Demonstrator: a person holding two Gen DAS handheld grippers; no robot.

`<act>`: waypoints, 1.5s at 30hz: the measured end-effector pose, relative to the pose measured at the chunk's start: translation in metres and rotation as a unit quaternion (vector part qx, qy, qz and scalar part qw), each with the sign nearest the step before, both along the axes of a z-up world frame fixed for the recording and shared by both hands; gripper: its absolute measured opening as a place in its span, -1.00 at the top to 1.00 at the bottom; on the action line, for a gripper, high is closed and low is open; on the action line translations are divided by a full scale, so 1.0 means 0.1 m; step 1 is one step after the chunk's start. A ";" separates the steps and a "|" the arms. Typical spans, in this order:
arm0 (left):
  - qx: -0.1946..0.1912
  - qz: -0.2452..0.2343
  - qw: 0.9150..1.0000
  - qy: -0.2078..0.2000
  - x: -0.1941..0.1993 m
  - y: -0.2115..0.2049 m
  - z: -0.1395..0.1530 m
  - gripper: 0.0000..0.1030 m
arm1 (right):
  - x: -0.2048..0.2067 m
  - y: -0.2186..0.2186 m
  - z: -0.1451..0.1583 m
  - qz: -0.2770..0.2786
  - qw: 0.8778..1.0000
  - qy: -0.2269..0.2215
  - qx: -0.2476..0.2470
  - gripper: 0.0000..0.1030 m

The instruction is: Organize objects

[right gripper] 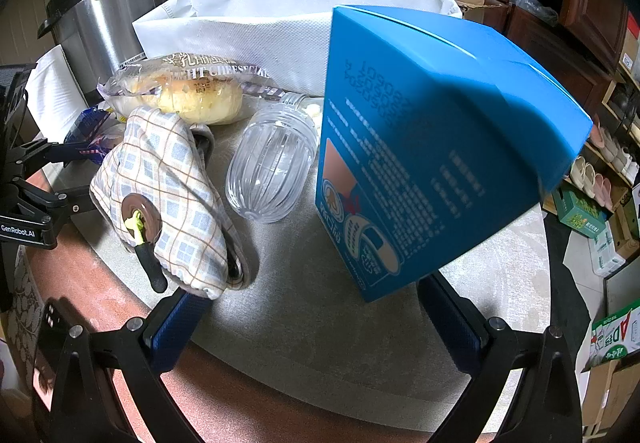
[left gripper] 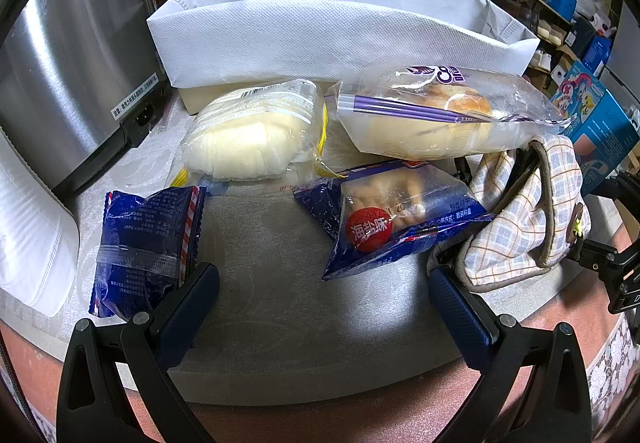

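- Left wrist view is showing the biggest thing first: the white fabric bin (left gripper: 320,39) is standing at the back of the table with its top open, which I am judging to be where the loose goods are meant to go.
- Beside it on the left, the steel cooker (left gripper: 76,75) is taking up the table edge, so everything else is crowding the middle.
- My right tongs (right gripper: 316,317) are looking at the blue carton (right gripper: 432,147), which is tilting on its lower corner, near the right finger; the jaws are standing apart with nothing between them.
- In front of the bin, the cheesecake bag (left gripper: 436,115) and the sliced bread bag (left gripper: 256,135) are lying side by side, touching the bin's front wall, handy for lifting in.
- The plaid pouch (right gripper: 168,199) is slumping just ahead of my right tongs' left finger, touching it by the look of it.
- The clear ribbed jar (right gripper: 272,163) is lying on its side between pouch and carton.
- My left tongs (left gripper: 324,303) are hanging apart and empty; the sea-salt snack bag (left gripper: 392,211) is lying just ahead, toward the right finger.
- The smaller blue packet (left gripper: 148,243) is resting against the left finger (left gripper: 192,307), outside the jaws.
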State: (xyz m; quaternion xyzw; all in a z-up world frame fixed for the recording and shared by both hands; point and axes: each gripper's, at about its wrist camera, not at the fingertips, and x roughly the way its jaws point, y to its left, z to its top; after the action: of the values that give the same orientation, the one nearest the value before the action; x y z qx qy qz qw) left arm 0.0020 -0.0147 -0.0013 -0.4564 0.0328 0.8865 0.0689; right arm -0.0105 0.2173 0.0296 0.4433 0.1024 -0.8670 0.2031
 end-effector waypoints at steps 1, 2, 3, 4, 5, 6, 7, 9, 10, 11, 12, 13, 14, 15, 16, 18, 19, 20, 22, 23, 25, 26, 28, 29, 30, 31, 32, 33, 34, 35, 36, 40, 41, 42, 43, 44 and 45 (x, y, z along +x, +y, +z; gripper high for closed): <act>0.000 0.000 1.000 0.000 0.00 -0.01 0.00 -0.99 | 0.00 0.00 0.00 0.000 1.000 0.000 0.000 -1.00; 0.000 0.000 1.000 0.000 0.00 -0.01 0.00 -0.99 | 0.00 0.00 0.00 0.000 1.000 0.000 0.000 -1.00; 0.000 0.000 1.000 0.000 0.00 -0.01 0.00 -0.99 | 0.00 0.00 0.00 0.000 1.000 0.000 0.000 -1.00; 0.000 0.000 1.000 0.000 0.00 0.00 0.00 -0.99 | 0.00 0.00 0.00 0.000 1.000 0.000 0.000 -1.00; 0.000 0.000 1.000 0.000 0.00 -0.01 0.00 -0.99 | 0.00 0.00 0.00 0.000 1.000 0.000 0.000 -1.00; 0.000 0.000 1.000 0.000 -0.01 -0.01 0.00 -0.99 | 0.00 0.00 0.00 0.000 1.000 0.000 0.000 -1.00; 0.000 0.000 1.000 0.000 -0.01 0.00 0.00 -0.99 | 0.00 0.00 0.00 0.000 1.000 0.000 0.000 -1.00; 0.000 0.000 1.000 0.000 -0.01 0.00 0.00 -0.99 | 0.00 0.00 0.00 0.000 1.000 0.000 0.000 -1.00; 0.000 0.000 1.000 0.000 -0.01 -0.01 0.00 -0.99 | 0.00 0.01 0.00 0.000 1.000 0.000 0.000 -1.00; 0.000 0.000 1.000 0.000 -0.01 -0.01 0.00 -0.99 | 0.00 0.01 0.00 0.000 1.000 0.000 0.000 -1.00; 0.000 0.000 1.000 0.000 -0.01 0.00 0.00 -0.99 | 0.00 0.01 0.01 0.000 1.000 0.000 0.000 -1.00; 0.000 0.000 1.000 0.000 -0.01 -0.01 0.00 -0.99 | 0.00 0.01 0.00 0.000 1.000 0.000 0.000 -1.00; 0.000 0.000 1.000 0.000 -0.01 0.00 0.00 -0.99 | 0.00 0.00 0.00 0.000 1.000 0.000 0.000 -1.00; 0.000 0.000 1.000 0.000 -0.01 -0.01 0.01 -0.99 | 0.00 0.01 0.00 0.000 1.000 0.000 0.000 -1.00; 0.000 0.000 1.000 0.000 -0.01 0.00 0.01 -0.99 | 0.00 0.01 0.01 0.000 1.000 0.000 0.000 -1.00; 0.000 0.000 1.000 0.000 -0.01 0.00 0.00 -0.99 | 0.00 0.01 0.01 0.000 1.000 0.000 0.000 -1.00; 0.000 0.000 1.000 0.000 -0.01 0.00 0.00 -0.99 | -0.01 0.01 0.01 0.000 1.000 0.000 0.000 -1.00; 0.000 0.000 1.000 0.000 -0.01 0.01 0.00 -0.99 | -0.01 0.01 0.01 0.000 1.000 0.000 0.000 -1.00; 0.000 0.000 1.000 0.000 -0.02 0.02 -0.01 -0.99 | -0.02 0.02 0.01 0.000 1.000 0.000 0.000 -1.00; 0.000 0.000 1.000 0.000 -0.02 0.03 -0.01 -0.99 | -0.02 0.02 0.01 0.000 1.000 0.000 0.000 -1.00; 0.000 0.000 1.000 0.000 -0.02 0.04 -0.01 -0.99 | 0.06 -0.07 -0.03 0.000 1.000 0.000 0.000 -1.00; 0.000 0.000 1.000 0.000 -0.02 0.04 -0.01 -0.99 | 0.08 -0.08 -0.03 0.000 1.000 0.001 0.000 -1.00; 0.000 0.000 1.000 0.000 -0.03 0.05 -0.01 -0.99 | 0.07 -0.08 -0.04 0.000 1.000 0.001 0.000 -1.00; 0.000 0.000 1.000 0.000 -0.03 0.06 -0.02 -0.99 | 0.08 -0.08 -0.04 0.000 1.000 0.001 0.000 -1.00; 0.000 0.000 1.000 0.000 -0.03 0.07 -0.02 -0.99 | 0.08 -0.08 -0.04 0.000 1.000 0.001 0.000 -1.00; 0.000 0.000 1.000 0.000 -0.03 0.07 -0.02 -0.99 | 0.08 -0.08 -0.04 0.000 1.000 0.001 0.000 -1.00; 0.000 0.000 1.000 0.000 -0.03 0.08 -0.02 -0.99 | 0.08 -0.08 -0.04 0.000 1.000 0.001 0.000 -1.00; 0.000 0.000 1.000 0.000 -0.03 0.08 -0.02 -0.99 | 0.08 -0.08 -0.04 0.000 1.000 0.001 0.000 -1.00; 0.000 0.000 1.000 0.000 -0.02 0.08 -0.01 -0.99 | 0.08 -0.08 -0.04 0.000 1.000 0.001 0.000 -1.00; 0.000 0.000 1.000 0.000 -0.03 0.08 -0.01 -0.99 | 0.08 -0.08 -0.04 0.000 1.000 0.001 0.000 -1.00; 0.000 0.000 1.000 0.000 -0.04 0.08 -0.01 -0.99 | 0.08 -0.08 -0.04 0.000 1.000 0.001 0.000 -1.00; 0.000 0.000 1.000 0.000 -0.03 0.08 -0.01 -0.99 | 0.08 -0.08 -0.04 0.000 1.000 0.001 0.000 -1.00; 0.000 0.000 1.000 0.000 -0.02 0.08 -0.01 -0.99 | 0.08 -0.08 -0.04 0.000 1.000 0.001 0.000 -1.00; 0.000 0.000 1.000 0.000 -0.01 0.08 -0.01 -0.99 | 0.08 -0.08 -0.04 0.000 1.000 0.001 0.000 -1.00; 0.000 0.000 1.000 0.000 -0.02 0.08 -0.01 -0.99 | 0.08 -0.08 -0.04 0.000 1.000 0.001 0.000 -1.00; 0.000 0.000 1.000 0.000 -0.02 0.07 -0.01 -0.99 | 0.08 -0.08 -0.04 0.000 1.000 0.001 0.000 -1.00; 0.000 0.000 1.000 0.000 -0.02 0.07 -0.01 -0.99 | 0.08 -0.08 -0.04 0.000 1.000 0.001 0.000 -1.00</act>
State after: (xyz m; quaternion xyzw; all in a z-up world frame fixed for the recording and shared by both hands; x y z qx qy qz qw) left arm 0.0005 -0.0073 -0.0024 -0.4565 0.0329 0.8864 0.0687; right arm -0.0029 0.2092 0.0257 0.4427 0.1025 -0.8674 0.2030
